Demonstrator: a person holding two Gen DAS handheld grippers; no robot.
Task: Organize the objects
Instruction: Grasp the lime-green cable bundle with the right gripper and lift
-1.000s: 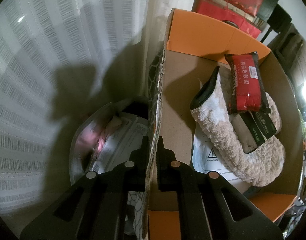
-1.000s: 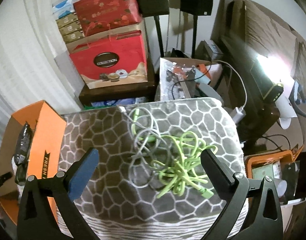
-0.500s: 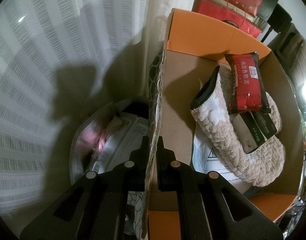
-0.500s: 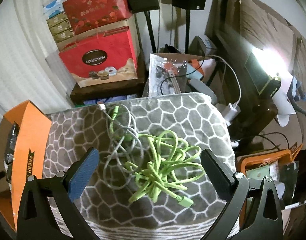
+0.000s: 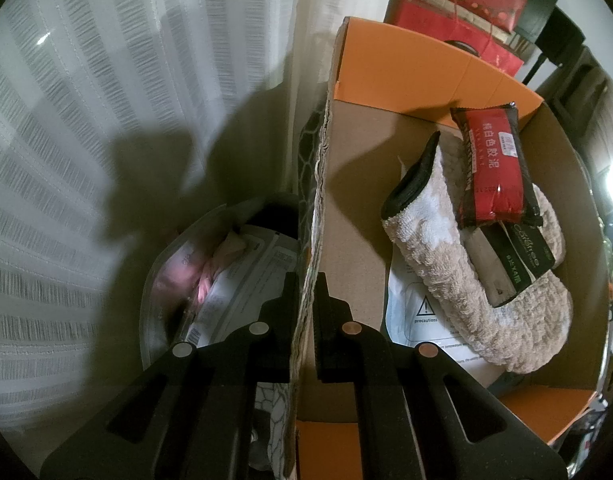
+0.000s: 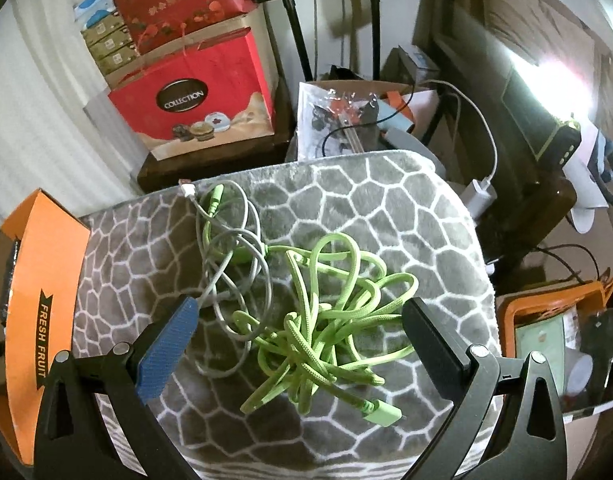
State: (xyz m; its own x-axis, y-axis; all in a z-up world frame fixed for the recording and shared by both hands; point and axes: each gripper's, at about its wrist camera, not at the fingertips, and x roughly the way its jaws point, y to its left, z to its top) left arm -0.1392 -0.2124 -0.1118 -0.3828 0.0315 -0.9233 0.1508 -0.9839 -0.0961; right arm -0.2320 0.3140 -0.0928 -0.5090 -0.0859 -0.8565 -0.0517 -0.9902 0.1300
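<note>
Left wrist: left claw (image 5: 304,292) clenched on the cardboard box (image 5: 446,80) wall; a tug could tip the slipper (image 5: 458,276) and packets.

Right wrist: right claw (image 6: 302,320) released, straddling the green cable (image 6: 326,320) tangle on the patterned mat (image 6: 366,184). Grey cable (image 6: 230,248) is entwined, so it may drag along.

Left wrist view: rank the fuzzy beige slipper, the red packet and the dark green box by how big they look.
1. Fuzzy beige slipper, clearly largest.
2. Red packet.
3. Dark green box, smallest, though the packet hides part of it.
</note>
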